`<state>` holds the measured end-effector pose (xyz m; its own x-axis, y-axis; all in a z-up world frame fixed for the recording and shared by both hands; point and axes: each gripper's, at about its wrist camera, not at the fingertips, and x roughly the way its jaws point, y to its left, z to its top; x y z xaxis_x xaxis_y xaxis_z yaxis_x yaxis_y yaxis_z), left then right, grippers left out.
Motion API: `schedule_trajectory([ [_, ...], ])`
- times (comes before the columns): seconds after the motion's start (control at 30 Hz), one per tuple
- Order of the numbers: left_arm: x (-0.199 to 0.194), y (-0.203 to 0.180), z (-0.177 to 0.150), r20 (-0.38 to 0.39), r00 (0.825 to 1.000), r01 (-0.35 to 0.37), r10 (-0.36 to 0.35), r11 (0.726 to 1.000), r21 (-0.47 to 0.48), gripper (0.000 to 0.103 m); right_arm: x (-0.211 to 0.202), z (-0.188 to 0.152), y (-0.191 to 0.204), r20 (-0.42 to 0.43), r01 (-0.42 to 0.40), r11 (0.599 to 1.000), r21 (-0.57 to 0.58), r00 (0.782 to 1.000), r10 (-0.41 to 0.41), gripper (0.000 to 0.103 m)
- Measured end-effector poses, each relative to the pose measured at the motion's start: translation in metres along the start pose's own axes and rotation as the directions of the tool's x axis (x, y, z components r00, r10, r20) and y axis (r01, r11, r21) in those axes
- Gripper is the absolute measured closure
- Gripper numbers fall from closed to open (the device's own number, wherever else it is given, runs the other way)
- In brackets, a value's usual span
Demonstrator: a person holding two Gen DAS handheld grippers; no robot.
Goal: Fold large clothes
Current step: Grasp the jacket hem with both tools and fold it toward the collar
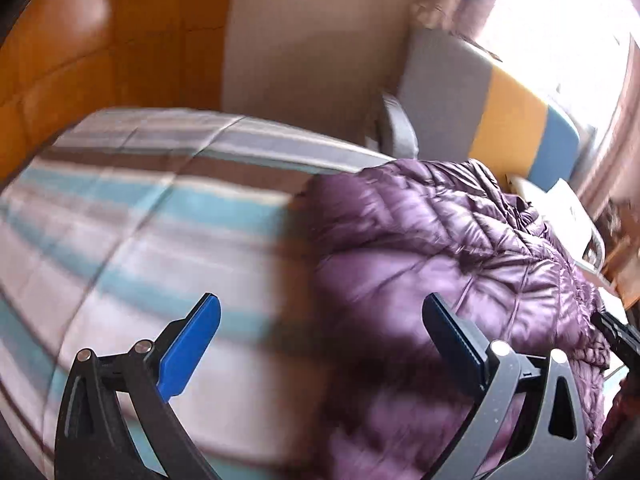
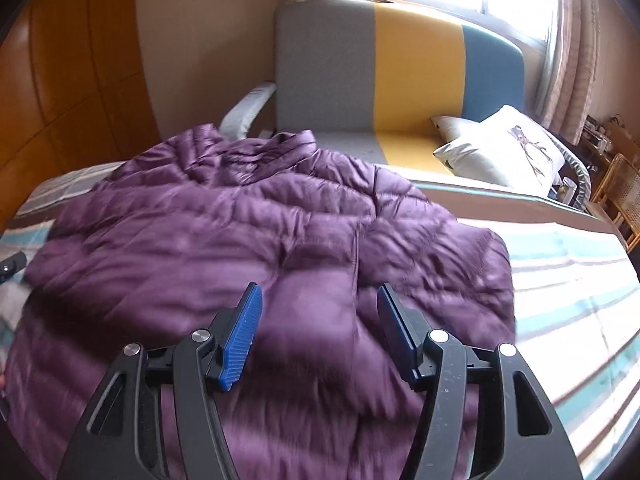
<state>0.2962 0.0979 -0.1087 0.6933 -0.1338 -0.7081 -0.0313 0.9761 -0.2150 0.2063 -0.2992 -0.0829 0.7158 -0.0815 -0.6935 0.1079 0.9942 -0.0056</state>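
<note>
Both tools hang over the bed with nothing in them. The left tool (image 1: 320, 320) has its blue pads as wide apart as they go, and only air sits between them; it is over the place where the puffy purple quilted jacket (image 2: 248, 240) meets the striped blue, white and brown bed cover (image 1: 120, 220). The right tool (image 2: 318, 324) is about half open over the middle of the jacket, and its pads press on no cloth. The jacket lies spread on the bed, bunched and wrinkled near its collar end by the grey, yellow and blue headboard (image 2: 400, 68). I think the fold is only partly done. The cloth looks shiny and slippery, so it could slide out of a pinch that takes too little of it. It is puffy too, so a fold may spring back open if nobody presses it flat. A pinch that goes too deep could grab the bed cover along with the jacket. The pictures are blurry, so I cannot tell just where the hem ends. There is bare bed cover to the left of the jacket and more on its right side, so there is room to lay a fold. The white pillow with a drawing on it (image 2: 504, 148) sits well apart, near the window.
</note>
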Motion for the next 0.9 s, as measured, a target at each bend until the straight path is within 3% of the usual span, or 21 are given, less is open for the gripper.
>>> schedule_trajectory([
  [0.13,-0.025,0.019,-0.029,-0.017,0.999,0.032,-0.033,0.999,-0.04,0.002,-0.03,-0.026,-0.007,-0.025,-0.068,0.997,0.033,0.997,0.068,0.043],
  [0.37,-0.061,0.022,-0.082,-0.068,0.994,0.089,-0.086,0.995,0.044,0.002,-0.081,-0.078,-0.026,-0.05,-0.125,0.991,0.054,0.991,0.127,0.043],
  [0.73,-0.094,0.016,-0.137,-0.104,0.991,0.102,-0.087,0.983,0.152,0.006,-0.129,-0.146,-0.07,-0.087,-0.069,0.991,0.119,0.993,0.079,0.043],
  [0.9,-0.109,0.011,-0.149,-0.122,0.987,0.132,-0.107,0.966,0.222,0.026,-0.139,-0.17,-0.082,-0.121,-0.077,0.984,0.161,0.988,0.097,0.044],
])
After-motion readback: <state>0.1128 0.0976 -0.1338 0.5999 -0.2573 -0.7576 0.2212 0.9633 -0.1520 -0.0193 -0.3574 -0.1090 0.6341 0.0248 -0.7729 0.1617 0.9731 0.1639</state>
